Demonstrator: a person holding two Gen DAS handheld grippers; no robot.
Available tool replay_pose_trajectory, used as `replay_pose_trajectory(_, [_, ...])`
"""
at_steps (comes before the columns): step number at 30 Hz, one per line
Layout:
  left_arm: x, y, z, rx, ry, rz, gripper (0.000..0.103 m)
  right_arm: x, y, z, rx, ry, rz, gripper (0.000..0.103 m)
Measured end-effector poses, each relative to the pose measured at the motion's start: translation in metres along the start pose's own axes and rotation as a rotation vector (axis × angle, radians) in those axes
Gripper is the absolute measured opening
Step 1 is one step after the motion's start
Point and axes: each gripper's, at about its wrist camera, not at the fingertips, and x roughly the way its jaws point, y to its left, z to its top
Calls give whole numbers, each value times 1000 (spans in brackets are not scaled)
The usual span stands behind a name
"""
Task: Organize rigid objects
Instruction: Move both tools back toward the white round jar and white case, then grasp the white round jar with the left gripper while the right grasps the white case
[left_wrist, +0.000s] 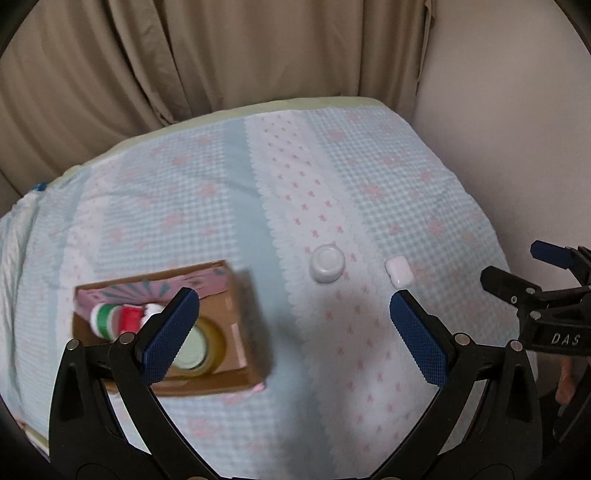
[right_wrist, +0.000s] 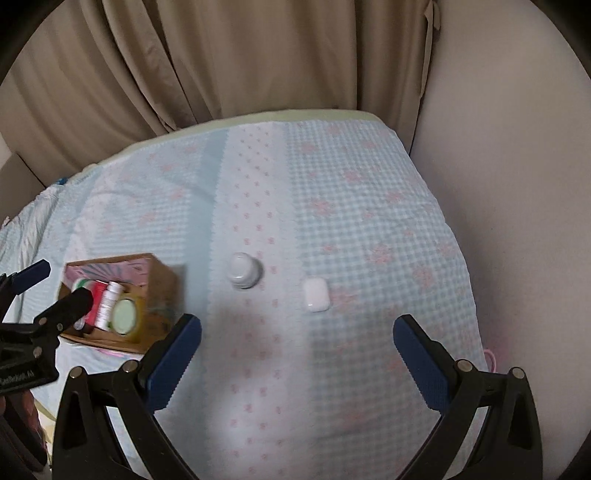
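A cardboard box (left_wrist: 247, 314) (right_wrist: 162, 284) lies at the left on the quilt. Inside it are a red, green and white bottle (left_wrist: 118, 317) (right_wrist: 98, 301) and a tape roll (left_wrist: 207, 347) (right_wrist: 127, 314). A round white jar (left_wrist: 327, 264) (right_wrist: 243, 273) and a small white earbud case (left_wrist: 398, 273) (right_wrist: 315, 294) rest on the quilt to the right of the box. My left gripper (left_wrist: 293, 332) hovers open above the quilt, short of the jar. My right gripper (right_wrist: 297, 354) is open too, just short of the case. Nothing sits between either pair of fingers.
The surface is a bed with a light blue and pink checked quilt (left_wrist: 221, 192) (right_wrist: 369, 221). Beige curtains (left_wrist: 184, 55) (right_wrist: 221, 55) hang behind it and a plain wall (left_wrist: 517, 110) (right_wrist: 517, 147) borders the right edge. Each gripper shows at the side of the other's view.
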Motion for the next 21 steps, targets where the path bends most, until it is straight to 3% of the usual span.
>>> replay_pose_trajectory(13, [174, -52, -19, 42, -35, 38, 102, 134, -32, -30, -107, -29, 10, 103])
replay_pose_trajectory(14, [181, -52, -20, 43, -37, 36, 101, 144, -31, -33, -119, -33, 11, 101])
replay_pose_trajectory(17, [214, -56, -23, 59, -27, 16, 83, 174, -29, -40, -145, -33, 14, 89])
replay_pose_trajectory(21, [244, -62, -25, 75, -15, 22, 82, 200, -27, -45, -171, -65, -24, 86])
